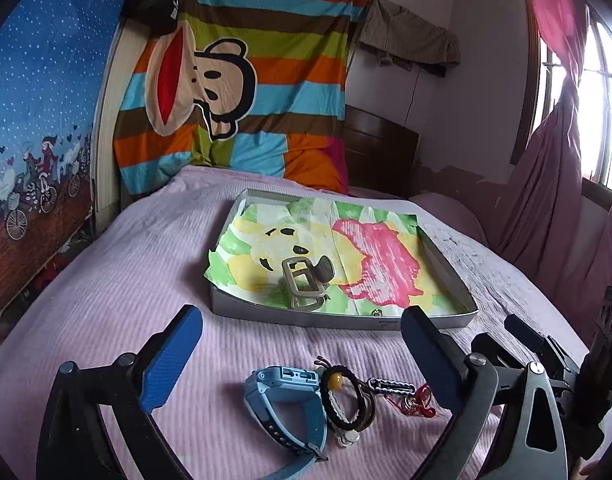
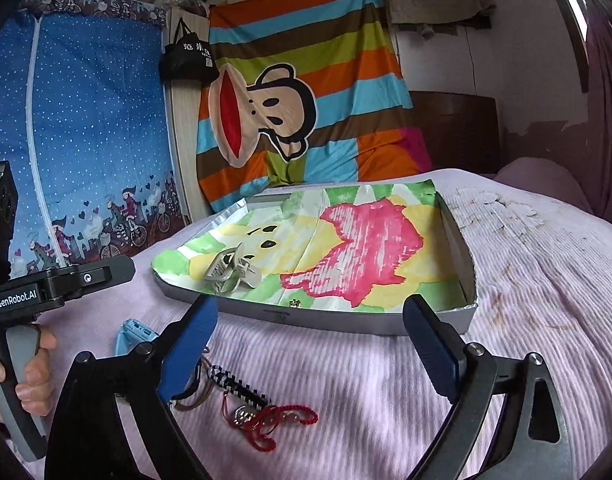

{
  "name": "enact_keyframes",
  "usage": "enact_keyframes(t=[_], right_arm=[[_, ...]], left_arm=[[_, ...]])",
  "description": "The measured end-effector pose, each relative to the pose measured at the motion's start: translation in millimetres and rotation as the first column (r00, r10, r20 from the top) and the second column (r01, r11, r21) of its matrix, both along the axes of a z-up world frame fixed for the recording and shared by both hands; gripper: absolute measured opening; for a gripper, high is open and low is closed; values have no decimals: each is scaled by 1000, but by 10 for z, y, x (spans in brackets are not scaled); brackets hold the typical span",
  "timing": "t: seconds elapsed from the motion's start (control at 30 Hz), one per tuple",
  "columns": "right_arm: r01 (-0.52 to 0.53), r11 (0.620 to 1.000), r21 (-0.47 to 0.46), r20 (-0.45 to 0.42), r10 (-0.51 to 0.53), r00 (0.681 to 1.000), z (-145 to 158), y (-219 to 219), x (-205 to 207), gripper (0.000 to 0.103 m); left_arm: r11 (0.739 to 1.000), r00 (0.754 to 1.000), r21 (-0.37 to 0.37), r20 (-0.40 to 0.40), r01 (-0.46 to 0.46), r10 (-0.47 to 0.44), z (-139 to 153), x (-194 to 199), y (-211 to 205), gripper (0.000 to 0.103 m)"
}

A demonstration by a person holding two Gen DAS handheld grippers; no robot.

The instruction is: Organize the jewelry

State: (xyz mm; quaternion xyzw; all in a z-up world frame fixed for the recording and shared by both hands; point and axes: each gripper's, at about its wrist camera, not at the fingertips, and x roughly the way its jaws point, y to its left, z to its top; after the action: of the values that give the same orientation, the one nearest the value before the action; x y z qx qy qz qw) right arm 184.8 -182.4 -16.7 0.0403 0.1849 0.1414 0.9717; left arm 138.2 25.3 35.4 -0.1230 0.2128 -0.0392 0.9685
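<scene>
Pink bedspread (image 1: 105,280) is serving as the work surface, covering the bed in front of a striped monkey blanket (image 1: 241,60). Shallow box (image 1: 446,256), lined with a crayon drawing, is sitting mid-bed as the likely drop spot; a gray hair clip (image 1: 303,282) and a small stud (image 1: 374,312) are already lying inside it. Nearer the camera, a blue watch (image 1: 285,404), black hair ties (image 1: 344,400), a braided keychain (image 1: 390,385) and a red cord charm (image 1: 420,400) are waiting in a loose cluster on the bedspread, probably next for sorting. Left gripper (image 1: 301,354) is gaping wide, gripping nothing, hanging over that cluster. Right gripper (image 2: 310,350) is also spread wide and empty, just beside the box front.
</scene>
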Motion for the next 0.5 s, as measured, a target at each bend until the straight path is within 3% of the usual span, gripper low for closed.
enact_keyframes(t=[0.07,0.5], right_arm=[[13,1000,0,21,-13,1000,15,-15,-133,99],[29,1000,-8,93,-28,995,93,-46,-788,101]], left_arm=[[1000,1000,13,25,-6,6,10,-107,3,103],[994,999,106,48,-25,20,-185,-630,44,103]])
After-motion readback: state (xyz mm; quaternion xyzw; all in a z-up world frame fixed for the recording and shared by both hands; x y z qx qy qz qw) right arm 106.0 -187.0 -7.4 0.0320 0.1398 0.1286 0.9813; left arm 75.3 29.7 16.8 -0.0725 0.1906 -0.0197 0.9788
